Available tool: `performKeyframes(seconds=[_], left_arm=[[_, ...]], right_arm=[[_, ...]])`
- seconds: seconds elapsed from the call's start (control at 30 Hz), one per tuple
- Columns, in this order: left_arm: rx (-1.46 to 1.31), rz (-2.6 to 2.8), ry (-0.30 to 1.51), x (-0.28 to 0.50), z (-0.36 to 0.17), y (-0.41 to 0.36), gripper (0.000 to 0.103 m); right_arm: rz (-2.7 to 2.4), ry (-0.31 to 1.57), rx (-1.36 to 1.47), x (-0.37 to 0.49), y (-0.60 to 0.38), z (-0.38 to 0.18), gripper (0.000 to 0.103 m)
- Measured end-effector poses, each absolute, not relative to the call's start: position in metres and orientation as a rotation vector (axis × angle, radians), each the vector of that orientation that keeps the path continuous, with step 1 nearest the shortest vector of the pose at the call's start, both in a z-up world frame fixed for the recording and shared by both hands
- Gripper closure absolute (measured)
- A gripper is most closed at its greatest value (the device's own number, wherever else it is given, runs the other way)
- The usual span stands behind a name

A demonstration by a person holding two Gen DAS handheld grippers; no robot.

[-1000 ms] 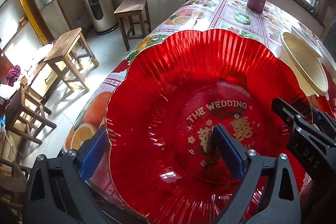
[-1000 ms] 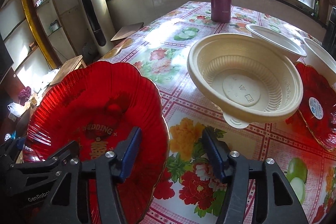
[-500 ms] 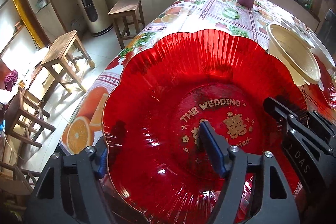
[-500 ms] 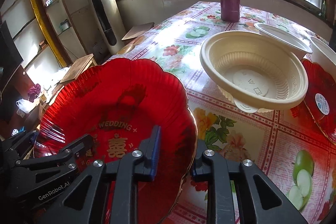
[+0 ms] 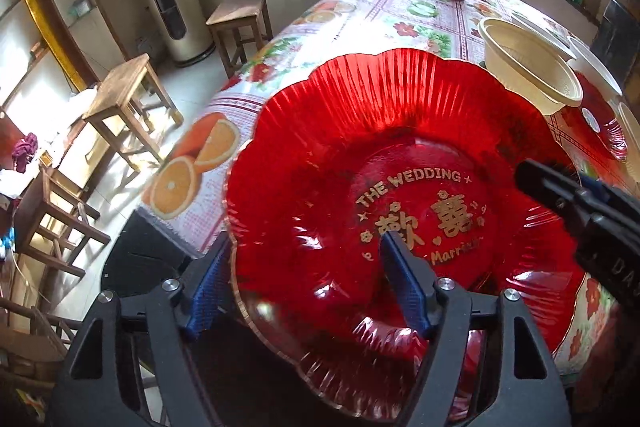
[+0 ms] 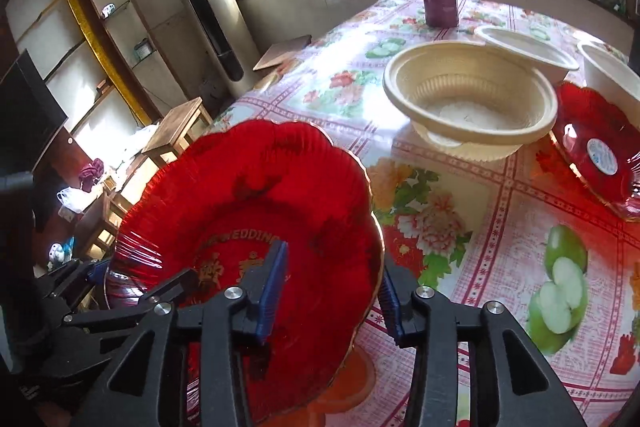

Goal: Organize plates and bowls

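My left gripper (image 5: pixel 308 279) straddles the red plate (image 5: pixel 400 155) rim, not clamped. My right gripper (image 6: pixel 332 291) likewise, lower centre; bowl (image 6: pixel 468 103) upper right

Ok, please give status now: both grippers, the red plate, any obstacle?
Left gripper and right gripper both straddle the rim of the red scalloped plastic wedding plate, jaws not visibly closed. Cream ribbed plastic bowl sits beyond.

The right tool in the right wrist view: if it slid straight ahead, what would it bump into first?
The right tool straddles the rim of the red plate, so that rim would lodge deeper first. Past it, probably the cream bowl, slightly right of its line; depth is unclear.
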State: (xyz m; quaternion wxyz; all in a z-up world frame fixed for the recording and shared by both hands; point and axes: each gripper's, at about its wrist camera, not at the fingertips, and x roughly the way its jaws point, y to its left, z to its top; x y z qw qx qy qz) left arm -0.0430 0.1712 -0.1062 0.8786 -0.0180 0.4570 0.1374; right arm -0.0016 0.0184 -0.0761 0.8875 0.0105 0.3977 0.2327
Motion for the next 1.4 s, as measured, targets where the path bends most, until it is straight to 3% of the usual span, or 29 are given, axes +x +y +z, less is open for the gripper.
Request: performKeyframes(seconds=[0.1, 0.27, 0.33, 0.5, 0.93, 1.4], left_arm=[[0.006, 0.316, 0.864, -0.066, -0.092, 0.171, 0.029], [0.045, 0.315, 0.674, -0.097, -0.044, 0.157, 0.025], [0.031, 0.235, 0.635, -0.098, -0.023, 0.143, 0.02], [-0.066, -0.08, 0.704, -0.068, -0.002, 0.089, 0.019], [-0.319, -0.309, 1.097, 0.041, -0.057, -0.033, 0.019], [-0.409, -0.275, 1.194, 0.091, -0.09, -0.053, 0.02]], right_arm=[[0.493, 0.717, 0.029, -0.02, -0.001, -0.055, 0.028], [0.437, 0.566, 0.043, -0.045, -0.054, -0.027, 0.019], [0.404, 0.551, 0.074, -0.045, -0.083, -0.021, 0.019], [0.349, 0.555, 0.2, -0.03, -0.158, -0.016, 0.019], [0.372, 0.7, 0.64, 0.029, -0.27, -0.058, 0.017], [0.4, 0.781, 0.955, 0.076, -0.296, -0.106, 0.018]])
